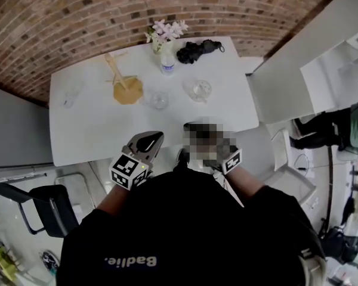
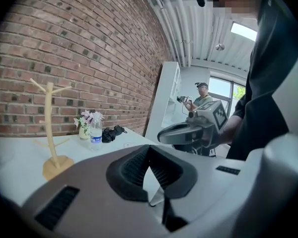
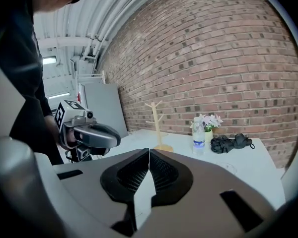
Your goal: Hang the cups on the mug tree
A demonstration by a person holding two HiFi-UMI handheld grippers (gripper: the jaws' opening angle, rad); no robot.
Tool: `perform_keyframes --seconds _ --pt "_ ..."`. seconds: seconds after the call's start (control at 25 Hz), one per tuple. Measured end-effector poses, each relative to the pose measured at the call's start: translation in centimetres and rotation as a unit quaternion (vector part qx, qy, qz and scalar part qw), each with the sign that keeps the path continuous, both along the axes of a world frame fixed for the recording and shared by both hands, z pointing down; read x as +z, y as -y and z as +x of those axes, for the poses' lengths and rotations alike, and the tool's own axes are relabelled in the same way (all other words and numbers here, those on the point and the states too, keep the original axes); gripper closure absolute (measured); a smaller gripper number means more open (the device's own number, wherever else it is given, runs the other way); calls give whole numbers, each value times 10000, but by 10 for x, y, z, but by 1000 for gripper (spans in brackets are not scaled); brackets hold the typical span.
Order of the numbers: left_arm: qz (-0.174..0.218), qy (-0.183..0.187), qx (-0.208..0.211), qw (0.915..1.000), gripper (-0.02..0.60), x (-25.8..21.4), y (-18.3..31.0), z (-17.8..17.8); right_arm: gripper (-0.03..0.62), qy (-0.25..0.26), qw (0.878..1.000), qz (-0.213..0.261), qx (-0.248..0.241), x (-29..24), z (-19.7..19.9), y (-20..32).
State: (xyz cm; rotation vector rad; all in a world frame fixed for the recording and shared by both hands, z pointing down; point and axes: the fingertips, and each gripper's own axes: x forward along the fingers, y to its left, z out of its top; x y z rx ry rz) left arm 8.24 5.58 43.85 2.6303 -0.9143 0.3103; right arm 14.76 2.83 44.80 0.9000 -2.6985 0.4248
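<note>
Along the left side of the table (image 1: 95,136) stands what looks like a clear cup (image 1: 70,94), faint against the white top. Right of it rises the mug tree (image 1: 122,79), its wooden pegs bare, so nothing is hung yet. Nearer, at the table's front edge, the left tool (image 1: 150,140) points toward the tree with its jaws pressed together on nothing. It is short of every cup, probably only on approach. A second glass cup (image 1: 160,100) sits just beside the tree's base and a third cup (image 1: 201,90) further right. All three are spaced apart, which leaves room to take each singly. Behind them stand a water bottle (image 1: 167,64) and flowers (image 1: 166,31), with a black bundle (image 1: 198,50) to their right. The right tool (image 3: 148,155) is likewise closed and empty, beside its partner at the front edge.
</note>
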Motion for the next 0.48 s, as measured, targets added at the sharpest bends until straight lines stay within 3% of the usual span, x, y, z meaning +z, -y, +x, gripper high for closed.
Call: perform_keyframes --seconds 0.48 --pt "-217 669 -854 9939 578 25 76 13 563 156 9978 -168 -628 11 20 74"
